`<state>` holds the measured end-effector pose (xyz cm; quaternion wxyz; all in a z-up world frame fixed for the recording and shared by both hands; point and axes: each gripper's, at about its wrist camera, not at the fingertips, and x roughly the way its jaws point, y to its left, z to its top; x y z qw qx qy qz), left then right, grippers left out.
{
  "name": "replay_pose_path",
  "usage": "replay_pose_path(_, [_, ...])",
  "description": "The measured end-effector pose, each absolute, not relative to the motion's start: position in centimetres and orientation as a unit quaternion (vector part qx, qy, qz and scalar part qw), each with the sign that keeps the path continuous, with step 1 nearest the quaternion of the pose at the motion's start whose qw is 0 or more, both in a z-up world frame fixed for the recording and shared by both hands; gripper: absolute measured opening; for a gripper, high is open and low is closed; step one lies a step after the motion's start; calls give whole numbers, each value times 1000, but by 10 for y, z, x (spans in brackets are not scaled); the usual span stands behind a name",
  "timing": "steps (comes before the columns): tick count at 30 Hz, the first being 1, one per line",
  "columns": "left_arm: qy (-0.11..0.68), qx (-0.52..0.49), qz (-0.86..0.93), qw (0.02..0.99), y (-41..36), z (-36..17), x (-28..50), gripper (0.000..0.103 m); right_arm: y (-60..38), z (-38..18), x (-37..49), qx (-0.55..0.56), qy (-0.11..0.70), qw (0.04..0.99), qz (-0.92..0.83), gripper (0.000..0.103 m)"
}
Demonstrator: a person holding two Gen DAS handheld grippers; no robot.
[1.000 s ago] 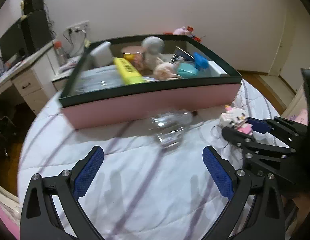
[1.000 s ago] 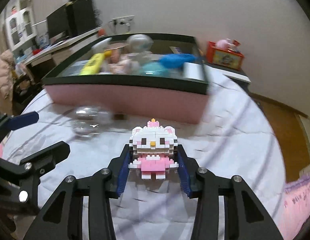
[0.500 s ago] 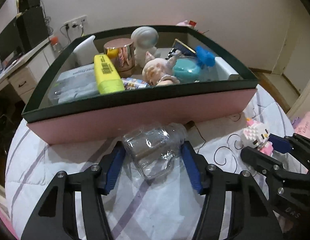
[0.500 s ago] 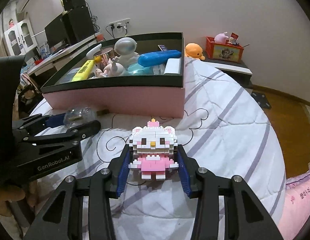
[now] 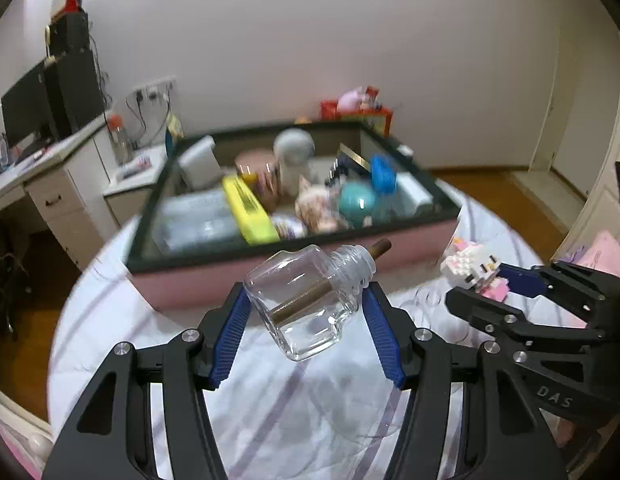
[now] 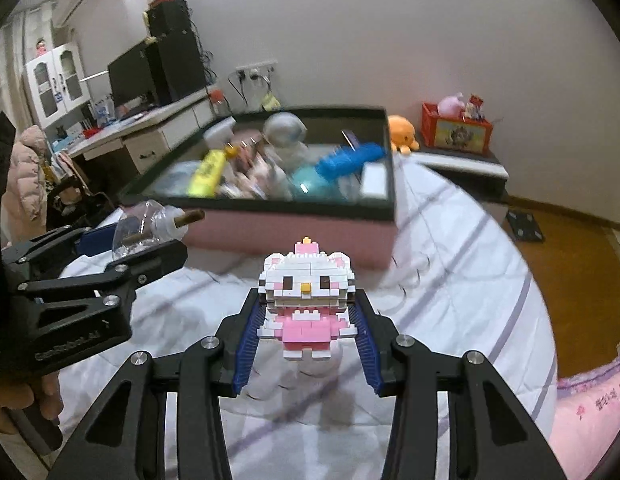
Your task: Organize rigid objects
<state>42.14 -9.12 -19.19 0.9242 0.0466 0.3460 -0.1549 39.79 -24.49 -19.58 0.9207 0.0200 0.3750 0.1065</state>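
Observation:
My left gripper (image 5: 306, 324) is shut on a clear glass bottle (image 5: 310, 300) with a brown stick through its neck, held tilted above the bed; it also shows in the right wrist view (image 6: 150, 228). My right gripper (image 6: 306, 332) is shut on a white and pink brick cat figure (image 6: 308, 300), held above the bed; the figure also shows in the left wrist view (image 5: 474, 266). Ahead stands a pink box with a dark rim (image 5: 294, 268), also in the right wrist view (image 6: 294, 232), holding a yellow marker (image 5: 248, 212), a teal ball (image 5: 356, 202), a blue object (image 5: 382, 174) and several other items.
The bed has a white sheet with purple stripes (image 6: 450, 280). A desk with a monitor (image 5: 42, 136) stands at the left. A red crate with toys (image 6: 456, 130) and an orange plush (image 6: 404, 132) sit behind the box. Wooden floor (image 6: 570, 264) lies to the right.
My left gripper closed on the glass bottle and lifted it off the bed. My right gripper rose with the brick cat figure. Both pulled back a little from the box.

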Motion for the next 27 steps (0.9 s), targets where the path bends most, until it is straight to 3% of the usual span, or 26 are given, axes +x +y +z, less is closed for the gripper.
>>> replay_pose_path(8, [321,45,-142,935,-68,-165,458,59,-227,-163,432,15,335,935,114,45])
replay_pose_path(20, [359,27,-117,926,-50,-206,533,60,-211,-188,511,-27,349,935,54,45])
replay_pose_path(22, [360,18,-120,925,-50,-206,528,67,-218,-189,509,-15,345,937,56,50])
replay_pose_path(24, [351,12,-119,929,-48,-200,518,90,-219,-185,502,-15,339,939,48,73])
replay_pose_path(27, [320,10,-120,940,-42,-180,489,96,-218,-168,479,-16,314,948,51,80])
